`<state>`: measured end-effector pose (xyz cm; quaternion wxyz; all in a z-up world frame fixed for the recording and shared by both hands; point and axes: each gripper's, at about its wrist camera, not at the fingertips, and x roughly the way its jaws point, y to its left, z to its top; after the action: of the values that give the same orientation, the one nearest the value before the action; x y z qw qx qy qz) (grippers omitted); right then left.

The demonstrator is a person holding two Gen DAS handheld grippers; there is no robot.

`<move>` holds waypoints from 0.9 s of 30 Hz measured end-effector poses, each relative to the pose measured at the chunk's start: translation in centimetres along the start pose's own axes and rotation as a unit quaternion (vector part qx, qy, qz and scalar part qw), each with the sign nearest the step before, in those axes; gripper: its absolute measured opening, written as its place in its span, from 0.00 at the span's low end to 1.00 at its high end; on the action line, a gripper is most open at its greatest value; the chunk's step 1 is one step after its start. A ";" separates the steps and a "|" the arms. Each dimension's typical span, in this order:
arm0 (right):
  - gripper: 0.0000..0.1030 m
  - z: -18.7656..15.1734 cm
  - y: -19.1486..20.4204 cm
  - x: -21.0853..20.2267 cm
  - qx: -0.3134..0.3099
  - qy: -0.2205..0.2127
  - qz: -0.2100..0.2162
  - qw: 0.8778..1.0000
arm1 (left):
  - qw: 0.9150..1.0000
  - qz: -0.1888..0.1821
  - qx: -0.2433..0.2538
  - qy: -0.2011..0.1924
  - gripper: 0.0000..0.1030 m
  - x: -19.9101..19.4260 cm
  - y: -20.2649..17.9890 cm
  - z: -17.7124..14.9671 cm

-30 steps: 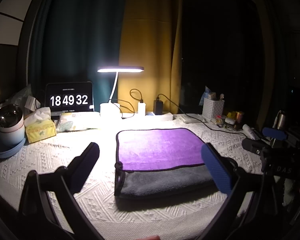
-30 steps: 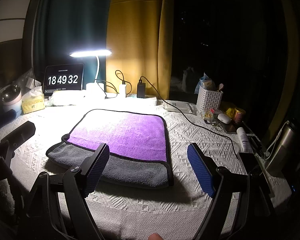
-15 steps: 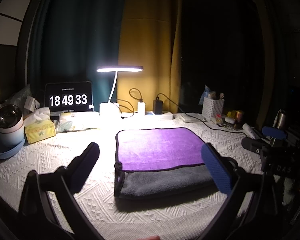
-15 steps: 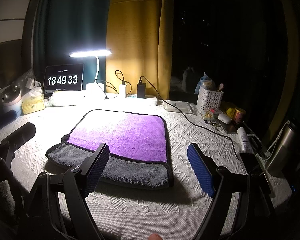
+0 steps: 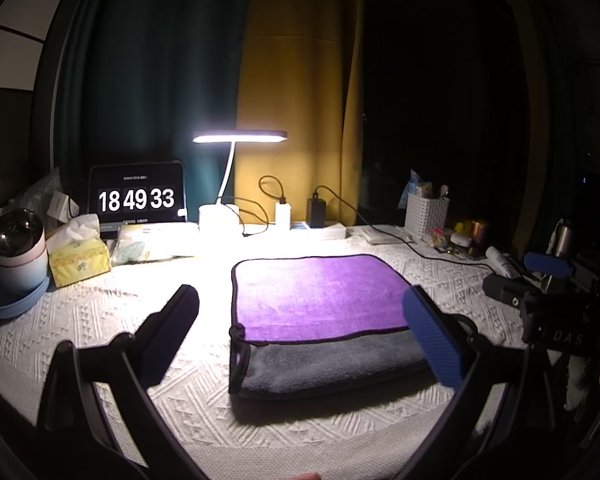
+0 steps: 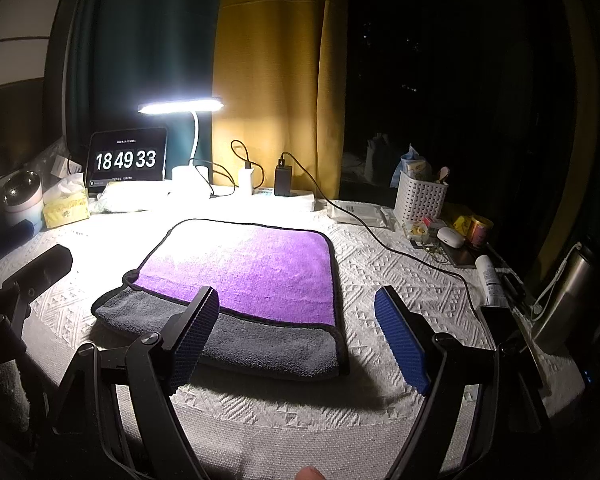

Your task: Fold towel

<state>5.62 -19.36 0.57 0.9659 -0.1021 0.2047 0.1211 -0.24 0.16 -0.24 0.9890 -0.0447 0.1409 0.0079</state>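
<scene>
One towel [image 5: 324, 312], two hand-held grippers [image 5: 300, 332] [image 6: 296, 336], one lamp [image 5: 236, 140]

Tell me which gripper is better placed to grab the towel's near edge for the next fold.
Probably the right gripper: it is open, and one finger already overlaps the towel's grey near edge. The left gripper is open too, but frames the towel from farther back.

Both wrist views low, near – share towel [image 5: 320, 320] [image 6: 252, 280] (angled apart)
</scene>
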 end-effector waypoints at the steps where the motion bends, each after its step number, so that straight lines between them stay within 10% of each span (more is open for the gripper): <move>1: 0.80 0.0 0.0 0.0 0.000 0.000 0.000 1.000 | 1.000 0.000 -0.001 0.000 0.99 0.0 0.0 0.1; 27: 0.80 -0.1 -0.1 -0.1 0.001 0.001 0.000 1.000 | 1.000 -0.009 0.000 0.011 0.99 0.6 0.0 0.3</move>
<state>5.55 -19.52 0.49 0.9658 -0.1015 0.2060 0.1207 0.43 0.20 -0.16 0.9874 -0.0462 0.1510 -0.0017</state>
